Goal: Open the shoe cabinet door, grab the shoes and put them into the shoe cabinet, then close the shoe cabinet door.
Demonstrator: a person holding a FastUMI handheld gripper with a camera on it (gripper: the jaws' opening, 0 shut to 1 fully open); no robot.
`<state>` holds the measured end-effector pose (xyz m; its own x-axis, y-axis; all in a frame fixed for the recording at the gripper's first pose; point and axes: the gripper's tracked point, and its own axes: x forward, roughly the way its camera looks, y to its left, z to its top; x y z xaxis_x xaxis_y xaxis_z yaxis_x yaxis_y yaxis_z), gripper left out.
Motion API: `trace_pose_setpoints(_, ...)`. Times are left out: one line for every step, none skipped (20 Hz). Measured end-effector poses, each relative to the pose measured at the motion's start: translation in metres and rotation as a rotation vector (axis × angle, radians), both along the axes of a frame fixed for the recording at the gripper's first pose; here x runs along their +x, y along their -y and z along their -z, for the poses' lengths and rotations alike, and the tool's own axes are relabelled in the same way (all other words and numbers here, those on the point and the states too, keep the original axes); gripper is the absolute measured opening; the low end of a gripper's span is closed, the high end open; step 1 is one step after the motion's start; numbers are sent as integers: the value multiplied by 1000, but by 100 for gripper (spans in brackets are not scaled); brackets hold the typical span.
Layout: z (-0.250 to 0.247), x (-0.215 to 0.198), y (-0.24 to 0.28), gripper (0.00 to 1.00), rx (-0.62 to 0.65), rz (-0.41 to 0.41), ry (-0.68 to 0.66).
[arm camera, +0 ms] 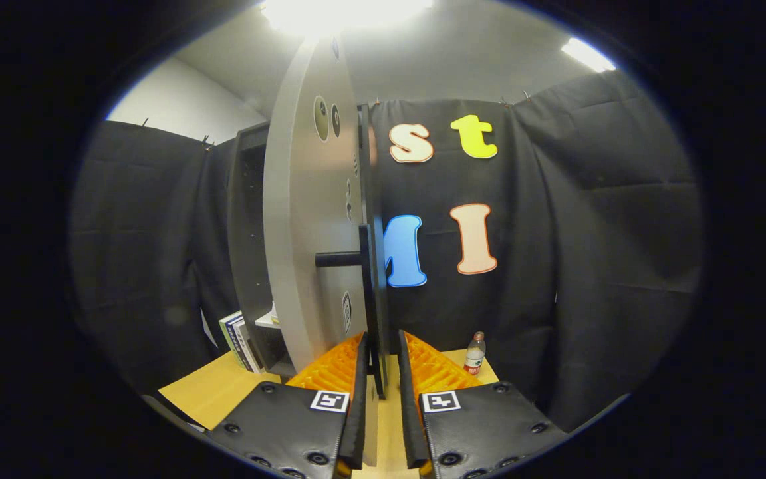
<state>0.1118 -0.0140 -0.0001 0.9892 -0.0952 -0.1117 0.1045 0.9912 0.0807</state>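
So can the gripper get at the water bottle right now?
Probably not yet: the gripper has its fingers straddling the open cabinet door's edge, and the water bottle stands beyond them on the table.

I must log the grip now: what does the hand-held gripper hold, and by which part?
The hand-held gripper has its fingers on either side of the free edge of the open cabinet door, below the handle; whether both press on it cannot be told.

One cabinet door [310, 219], one bottle [475, 352], a few books [240, 340], one claw [380, 372] with two fingers.
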Motion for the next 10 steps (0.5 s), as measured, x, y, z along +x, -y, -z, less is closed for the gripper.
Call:
trace_pose_setpoints(-3,-5,5,30,-11,30,0)
trace_pose_setpoints(-5,-10,9,42,-22,58,-1)
trace_pose_setpoints(-5,-15,14,54,-24,96,2)
trace_pose_setpoints(-5,-21,14,66,-18,117,5)
trace_pose_setpoints(-4,-25,12,79,-20,129,9)
trace_pose_setpoints(-4,-31,8,86,-31,133,8)
trace_pose_setpoints(-3,-34,9,92,-53,146,-1)
trace_pose_setpoints(-2,-43,7,99,-72,157,-11)
trace_pose_setpoints(0,-47,2,99,-80,159,-18)
trace_pose_setpoints(2,-56,-11,98,-77,145,-28)
